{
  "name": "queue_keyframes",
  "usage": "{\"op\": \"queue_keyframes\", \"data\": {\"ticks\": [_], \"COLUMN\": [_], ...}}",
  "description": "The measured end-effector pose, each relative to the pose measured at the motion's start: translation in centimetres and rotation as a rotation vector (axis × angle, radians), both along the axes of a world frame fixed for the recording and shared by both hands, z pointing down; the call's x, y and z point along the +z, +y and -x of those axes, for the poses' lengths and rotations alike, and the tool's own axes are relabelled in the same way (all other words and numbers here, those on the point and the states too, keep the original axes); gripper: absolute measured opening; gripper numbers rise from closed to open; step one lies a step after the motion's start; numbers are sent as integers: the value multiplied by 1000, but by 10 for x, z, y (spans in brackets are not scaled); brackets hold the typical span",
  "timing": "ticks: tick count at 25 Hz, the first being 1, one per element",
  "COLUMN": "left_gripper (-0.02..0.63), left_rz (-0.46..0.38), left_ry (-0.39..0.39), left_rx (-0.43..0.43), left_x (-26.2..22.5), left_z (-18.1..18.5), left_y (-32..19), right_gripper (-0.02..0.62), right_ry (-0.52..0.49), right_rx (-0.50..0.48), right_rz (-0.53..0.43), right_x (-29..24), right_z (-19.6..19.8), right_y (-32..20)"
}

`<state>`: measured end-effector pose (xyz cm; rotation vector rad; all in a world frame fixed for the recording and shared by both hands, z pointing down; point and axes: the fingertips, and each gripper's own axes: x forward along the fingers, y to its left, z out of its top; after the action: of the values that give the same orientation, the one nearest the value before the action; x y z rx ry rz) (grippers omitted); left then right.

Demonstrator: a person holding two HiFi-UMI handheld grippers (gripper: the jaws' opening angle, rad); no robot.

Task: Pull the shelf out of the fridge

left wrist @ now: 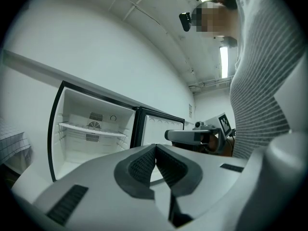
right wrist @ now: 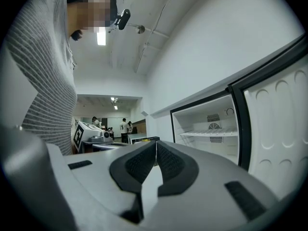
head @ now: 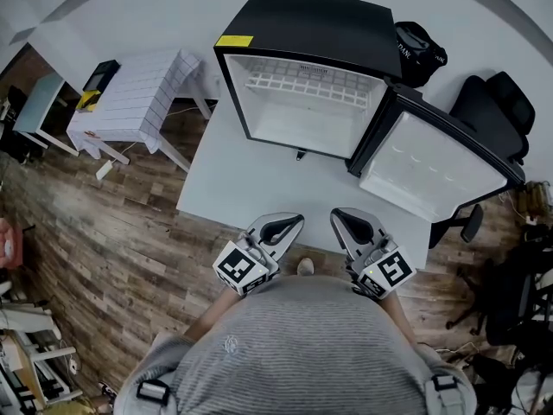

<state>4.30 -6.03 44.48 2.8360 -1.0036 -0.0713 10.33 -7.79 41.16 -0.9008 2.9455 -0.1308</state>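
— How do we hold our grippers?
— The left gripper [head: 292, 222] and the right gripper [head: 341, 215] sit side by side, each with its jaws pressed together on nothing.
— And the shelf?
— The shelf [head: 302, 83] sits inside the open fridge [head: 311, 20], well ahead of both grippers. We touch neither. The door [head: 432, 167] hangs ahead of our right gripper.

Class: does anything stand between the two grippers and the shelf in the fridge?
Nothing visible does. The fridge door stands open to the right, and the white table lies bare between the left gripper, the right gripper and the shelf.
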Motion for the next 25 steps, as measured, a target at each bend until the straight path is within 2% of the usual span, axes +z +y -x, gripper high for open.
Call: {"op": "queue_keyframes", "data": {"ticks": [10, 14, 19, 25], "left_gripper": [11, 11, 11, 11], "left_rz": [-29, -29, -46, -51], "left_ry": [-36, -23, -9, 9], "left_rx": [-30, -2, 72, 127], "left_x": [-4, -5, -10, -15], "left_z": [17, 24, 37, 64], "left_y": [-27, -35, -57, -85], "right_gripper": [14, 14, 14, 14], "right_ry": [-4, -7, -3, -9], "right_rx": [7, 36, 106, 184], "right_rz": [-10, -5, -9, -24], "right_x": [-4, -3, -6, -14], "right_z": [14, 24, 38, 60], "right_y": [-23, -30, -48, -67]}}
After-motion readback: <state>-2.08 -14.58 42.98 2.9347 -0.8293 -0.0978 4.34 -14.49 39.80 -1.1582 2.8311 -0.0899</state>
